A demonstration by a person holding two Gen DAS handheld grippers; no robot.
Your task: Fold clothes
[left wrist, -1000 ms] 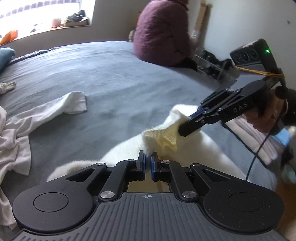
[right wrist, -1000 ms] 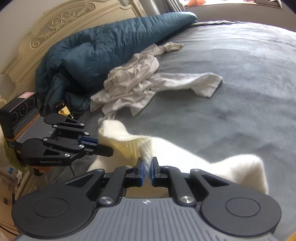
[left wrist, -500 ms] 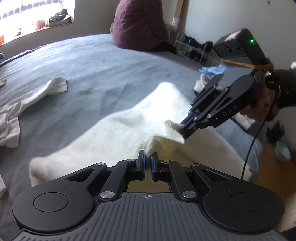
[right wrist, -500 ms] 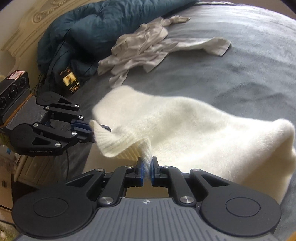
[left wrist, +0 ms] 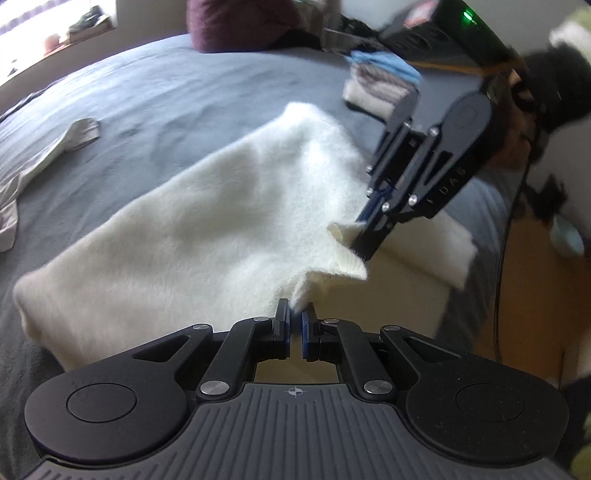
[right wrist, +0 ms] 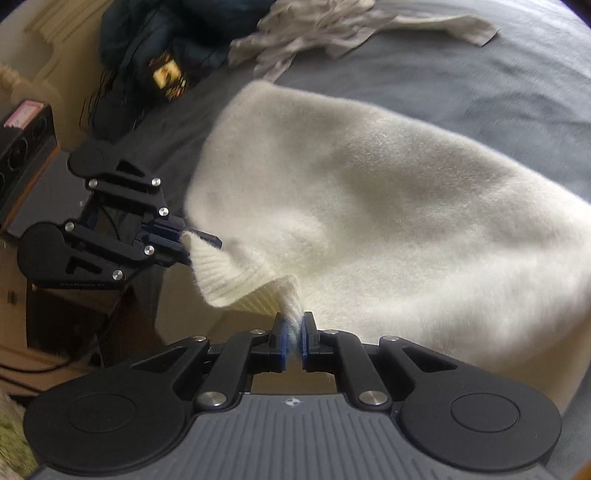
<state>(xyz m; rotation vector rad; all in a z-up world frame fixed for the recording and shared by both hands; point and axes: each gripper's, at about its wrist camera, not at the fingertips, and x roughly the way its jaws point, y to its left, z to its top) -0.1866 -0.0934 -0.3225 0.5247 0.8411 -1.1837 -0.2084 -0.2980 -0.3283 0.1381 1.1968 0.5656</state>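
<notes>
A fluffy cream sweater (left wrist: 207, 221) (right wrist: 388, 206) lies spread over the grey bed, its ribbed hem raised between both grippers near the bed's edge. My left gripper (left wrist: 294, 320) is shut on one end of the hem. My right gripper (right wrist: 293, 330) is shut on the other end. In the left wrist view the right gripper (left wrist: 364, 240) pinches the hem at the right. The left gripper (right wrist: 201, 240) holds the hem at the left in the right wrist view. A hand and dark sleeve (left wrist: 554, 92) carry the right tool.
A crumpled pale garment (right wrist: 332, 29) (left wrist: 44, 147) lies further up the grey bed (left wrist: 166, 88). A dark teal duvet (right wrist: 155, 33) is heaped by the cream headboard. A person in a maroon jacket (left wrist: 236, 22) sits at the far side. Folded clothes (left wrist: 380, 85) are stacked beyond the bed's edge.
Both grippers have carried the hem back toward the bed's edge and lower. The sweater, bunched and raised before, is now drawn out flat across the bed.
</notes>
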